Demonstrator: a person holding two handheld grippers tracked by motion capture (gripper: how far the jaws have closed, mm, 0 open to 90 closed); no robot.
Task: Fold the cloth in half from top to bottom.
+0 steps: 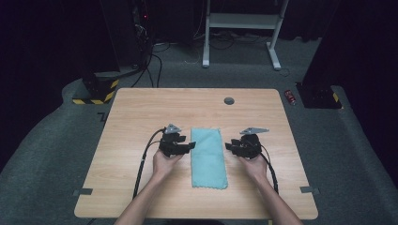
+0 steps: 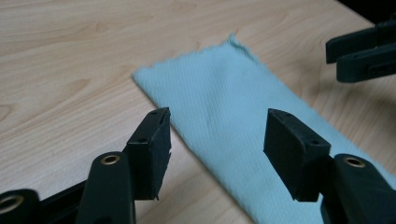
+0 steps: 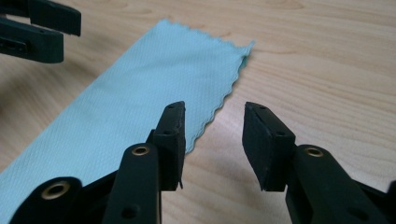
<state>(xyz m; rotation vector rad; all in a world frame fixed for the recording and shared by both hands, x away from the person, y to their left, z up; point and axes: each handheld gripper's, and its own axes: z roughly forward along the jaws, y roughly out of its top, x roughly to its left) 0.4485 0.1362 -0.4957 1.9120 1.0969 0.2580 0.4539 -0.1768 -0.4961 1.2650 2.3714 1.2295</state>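
Cloth: light blue-green cloth (image 1: 208, 158), folded into a long narrow strip, lying flat on the wooden table (image 1: 141, 112), roughly mid-width, toward the near half.
Long axis: running from the near edge away toward the far edge; scalloped hem along the long side seen in the right gripper view (image 3: 140, 98).
Left gripper: (image 1: 190, 145) just beside the strip's left long edge, toward its far end, pointing across at it; jaws spread, nothing between them, above the cloth edge in the left gripper view (image 2: 215, 135).
Right gripper: (image 1: 228, 146) just beside the right long edge, facing the left one; jaws apart, nothing pinched, hovering over the hem and bare wood (image 3: 212, 140).
Which is nearer: about even, the left tip perhaps a touch closer to the fabric.
Key relation: cloth lying between the two grippers, each facing one long edge, so likely an inward reach from both sides.
Risk, as a judgement: thin fabric flat on wood, hard to catch without scraping the pads under the edge.
Farther out: round grommet hole (image 1: 229, 101) near the far table edge; grey carpet (image 1: 56, 140) around the table.
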